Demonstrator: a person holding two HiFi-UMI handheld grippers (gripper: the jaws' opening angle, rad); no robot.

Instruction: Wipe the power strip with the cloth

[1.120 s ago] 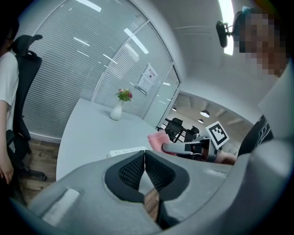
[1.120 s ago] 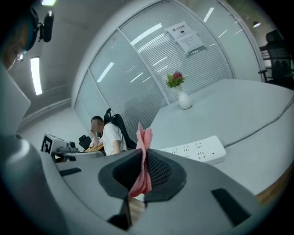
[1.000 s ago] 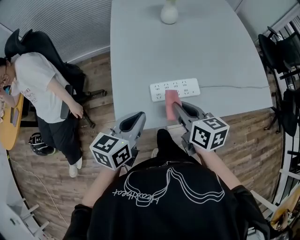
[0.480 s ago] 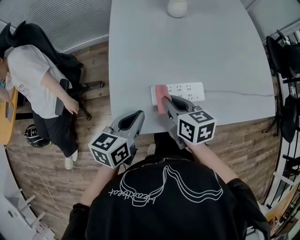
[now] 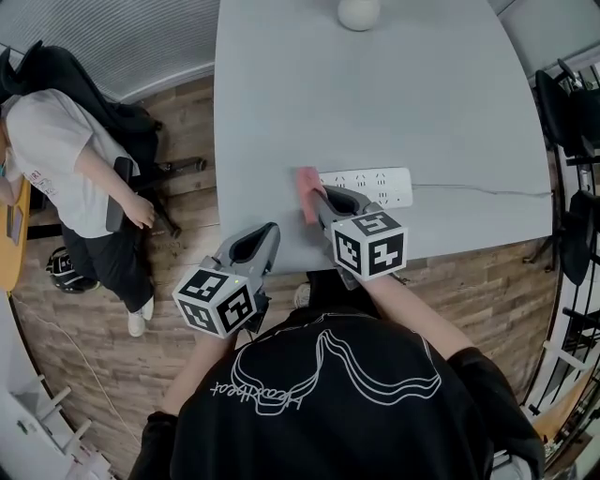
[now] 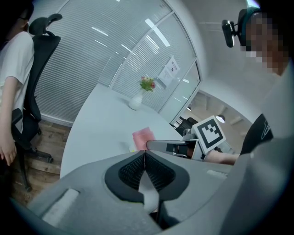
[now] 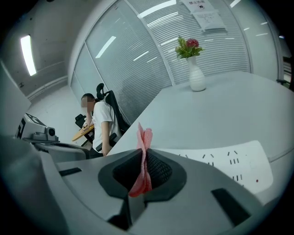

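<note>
A white power strip (image 5: pixel 370 184) lies near the front edge of the grey table (image 5: pixel 375 94). My right gripper (image 5: pixel 317 200) is shut on a pink cloth (image 5: pixel 307 190), which sits at the strip's left end and hides it. In the right gripper view the cloth (image 7: pixel 144 151) stands pinched between the jaws, with the strip (image 7: pixel 225 160) to the right of them. My left gripper (image 5: pixel 268 231) hangs at the table's front edge, left of the strip, apart from it. Its jaws are shut with nothing held (image 6: pixel 144 153).
The strip's cable (image 5: pixel 487 190) runs right across the table. A white vase (image 5: pixel 359 11) stands at the far edge. A person in a white shirt (image 5: pixel 66 150) sits left of the table by a black office chair (image 5: pixel 122 122). More chairs (image 5: pixel 572 112) stand on the right.
My right gripper has slid the pink cloth leftward along the strip, from its middle to its left end. The left gripper has stayed by the table edge.
</note>
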